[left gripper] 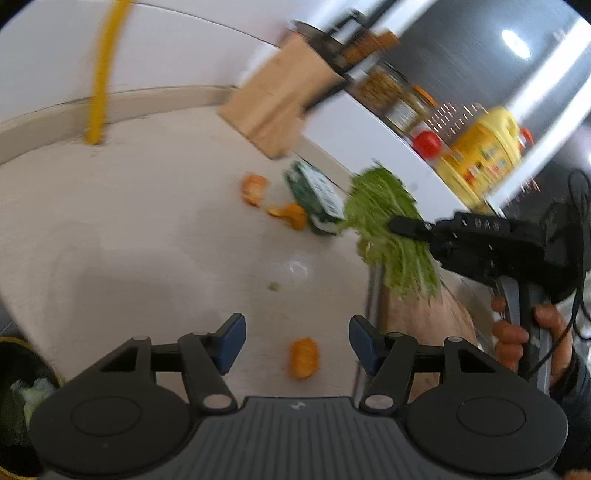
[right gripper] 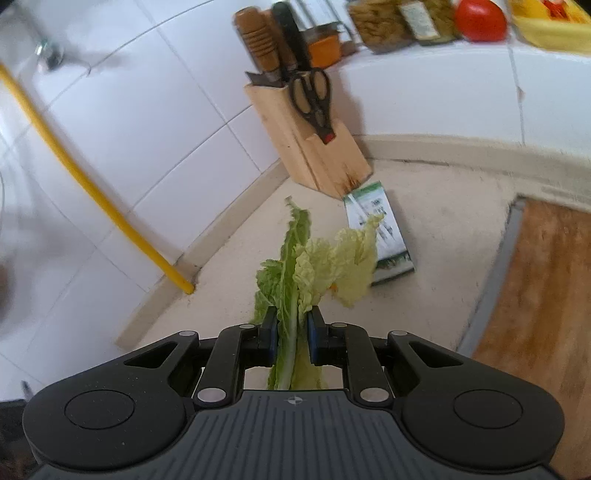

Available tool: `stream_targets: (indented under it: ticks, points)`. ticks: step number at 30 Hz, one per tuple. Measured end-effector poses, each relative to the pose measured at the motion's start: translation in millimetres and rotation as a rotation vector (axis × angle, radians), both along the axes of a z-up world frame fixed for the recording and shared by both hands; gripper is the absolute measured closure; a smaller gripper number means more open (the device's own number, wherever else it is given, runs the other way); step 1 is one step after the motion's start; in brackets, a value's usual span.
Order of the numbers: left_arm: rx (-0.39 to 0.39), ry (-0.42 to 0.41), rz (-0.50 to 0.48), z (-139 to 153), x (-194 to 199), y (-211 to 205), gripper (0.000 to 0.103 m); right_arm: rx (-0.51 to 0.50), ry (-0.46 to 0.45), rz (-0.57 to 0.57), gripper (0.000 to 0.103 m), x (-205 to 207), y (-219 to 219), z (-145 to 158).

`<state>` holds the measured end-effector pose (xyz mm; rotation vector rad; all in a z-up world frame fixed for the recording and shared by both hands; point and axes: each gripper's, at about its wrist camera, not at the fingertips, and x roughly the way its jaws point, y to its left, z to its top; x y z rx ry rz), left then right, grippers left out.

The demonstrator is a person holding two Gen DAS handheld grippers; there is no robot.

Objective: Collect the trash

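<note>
The left tongs (left gripper: 297, 339) stood wide apart with nothing between the blue pads, held above the pale tabletop (left gripper: 155, 229). An orange peel piece (left gripper: 304, 357) lay on the tabletop directly beneath the gap. At the lower left edge of the left wrist view, a dark bin (left gripper: 16, 398) held pale green scraps.

The right tongs (right gripper: 291, 332) were drawn narrow and clamped on a cabbage leaf (right gripper: 295, 273), the pads pressing its pale stalk from both sides. The leaf was clear of the tabletop, its crinkled upper part rising ahead of the pads. In the left wrist view the same leaf (left gripper: 388, 229) hung from the right tongs (left gripper: 397, 224), with a hand (left gripper: 532, 339) gripping the handle below.

A wooden cutting board (right gripper: 535, 314) lay to the right of the held leaf. Beyond the leaf, a green and white carton (right gripper: 380, 236) lay flat on the tabletop. Two further orange peel pieces (left gripper: 255, 189) lay just left of the carton, in the left wrist view.

Further back, a wooden knife block (right gripper: 314, 147) stood near the tiled wall, holding knives and scissors (right gripper: 312, 98). A yellow hose (right gripper: 85, 184) ran down the wall to the tabletop edge. On a raised white ledge (right gripper: 424, 85) sat jars (right gripper: 380, 22), a tomato (right gripper: 480, 18) and a yellow container (left gripper: 484, 155).
</note>
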<state>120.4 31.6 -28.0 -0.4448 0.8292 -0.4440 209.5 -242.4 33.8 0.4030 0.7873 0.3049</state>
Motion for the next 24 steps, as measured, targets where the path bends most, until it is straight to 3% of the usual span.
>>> stream_targets:
  ticks: [9, 24]
  points:
    - [0.077, 0.025, -0.142, -10, 17, -45, 0.047, 0.011, 0.034, -0.042, 0.082, -13, -21, -19]
    - [0.213, 0.029, -0.161, -12, 24, -70, 0.047, 0.033, 0.085, -0.023, 0.082, -3, -29, -40]
